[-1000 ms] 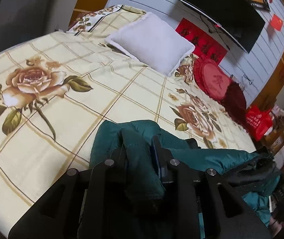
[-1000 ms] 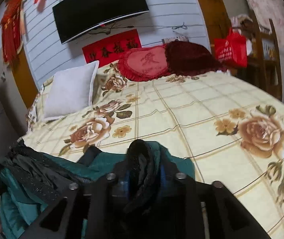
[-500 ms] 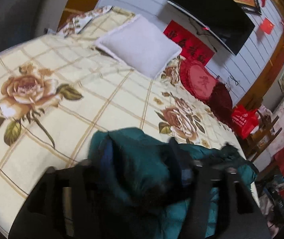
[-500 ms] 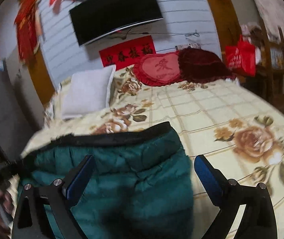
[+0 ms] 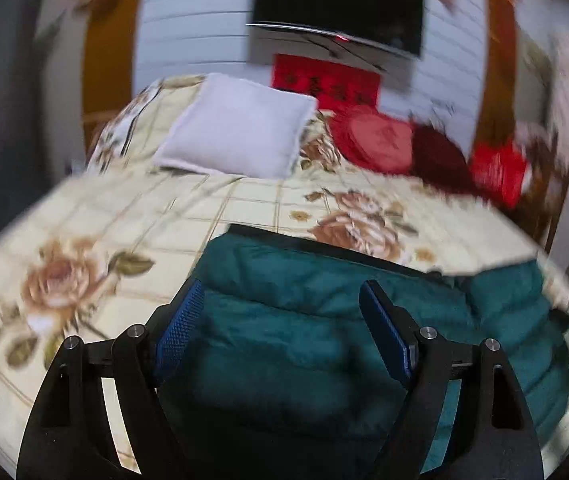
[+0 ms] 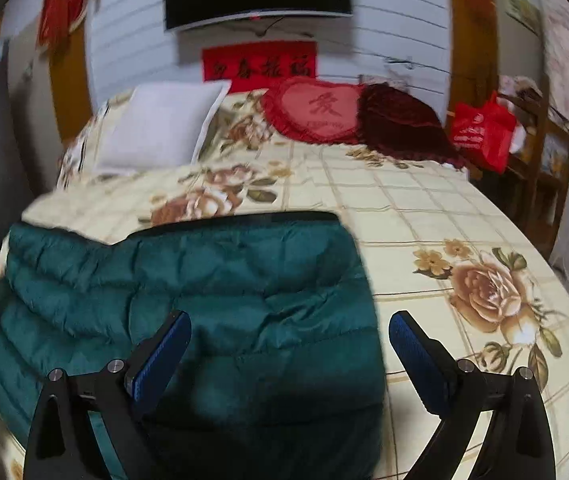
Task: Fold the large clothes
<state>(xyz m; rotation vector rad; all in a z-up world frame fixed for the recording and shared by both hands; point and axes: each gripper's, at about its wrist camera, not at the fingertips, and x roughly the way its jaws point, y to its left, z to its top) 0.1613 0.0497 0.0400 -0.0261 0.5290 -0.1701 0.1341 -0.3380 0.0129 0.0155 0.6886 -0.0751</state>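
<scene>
Change: both pinches just let go | left hand-held gripper (image 5: pixel 280 312) opening, right hand-held gripper (image 6: pixel 290 344) spread, both empty | quilted teal puffer jacket (image 6: pixel 212 280) on floral bed (image 6: pixel 424 208), below white pillow (image 6: pixel 160 128) | fold laid.

Left wrist view motion-blurred throughout; banner (image 5: pixel 326 85) writing unreadable. Teal jacket (image 5: pixel 304 336) near end hidden under left hand-held gripper (image 5: pixel 282 332), cut by bottom edge. In right view, jacket's near part also hidden behind right hand-held gripper (image 6: pixel 290 354); left edge smeared.
</scene>
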